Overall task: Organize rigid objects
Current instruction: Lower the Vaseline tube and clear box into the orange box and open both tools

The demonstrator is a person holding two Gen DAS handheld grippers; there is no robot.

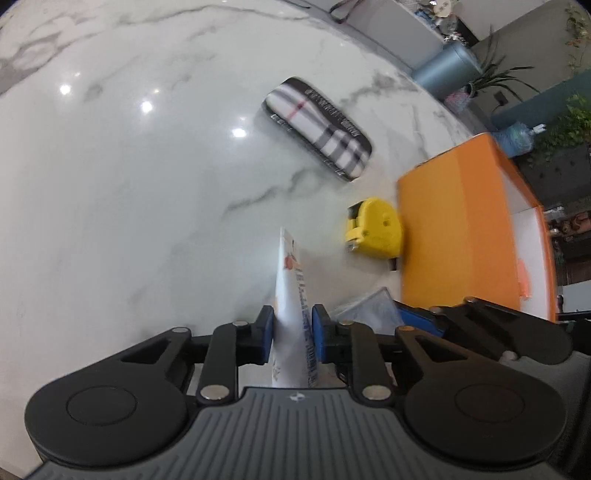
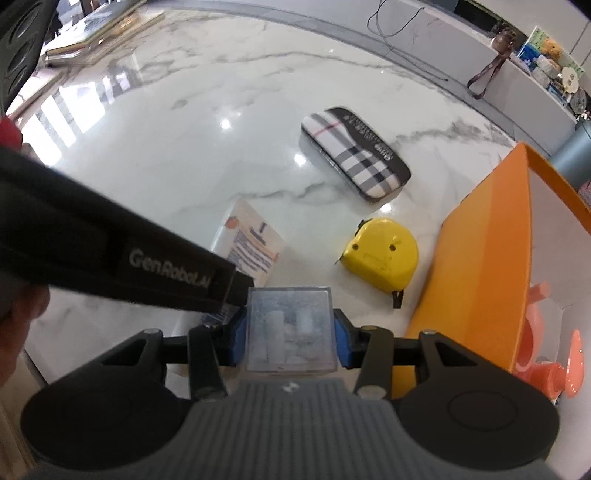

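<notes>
Two grippers, each clamped on one item. Your left gripper [image 1: 292, 334] has its blue pads pressed on both faces of one thin white printed carton [image 1: 291, 295], held edge-on and upright between the jaws. Your right gripper [image 2: 287, 334] grips one clear plastic box [image 2: 289, 326] with whitish pieces inside, count unreadable through the frosted lid; pads touch both side walls.

From the right wrist view your left gripper's black body crosses in from the left, just ahead of the right pads, with the carton at its far end. One hand [image 2: 20, 325] shows blurred at the left edge.

Ahead and to the right of both grippers: one yellow tape measure [image 2: 380, 258] lying flat on the marble table [image 2: 166, 147], just beside the near wall of one orange box [image 2: 480, 258], touching or not, can't tell. Inside that box, at the right of your right gripper, coral plastic parts [image 2: 554, 354] show; their number is unclear.

Farther ahead, past the tape measure and apart from it: one plaid case [image 2: 356, 153], flat, closed, angled across the table.

Far off beyond the table edge: one brown strap [image 2: 487, 77] and one dark cable [image 2: 399, 33] on a white counter, and one blue-grey bin [image 1: 447, 68].
</notes>
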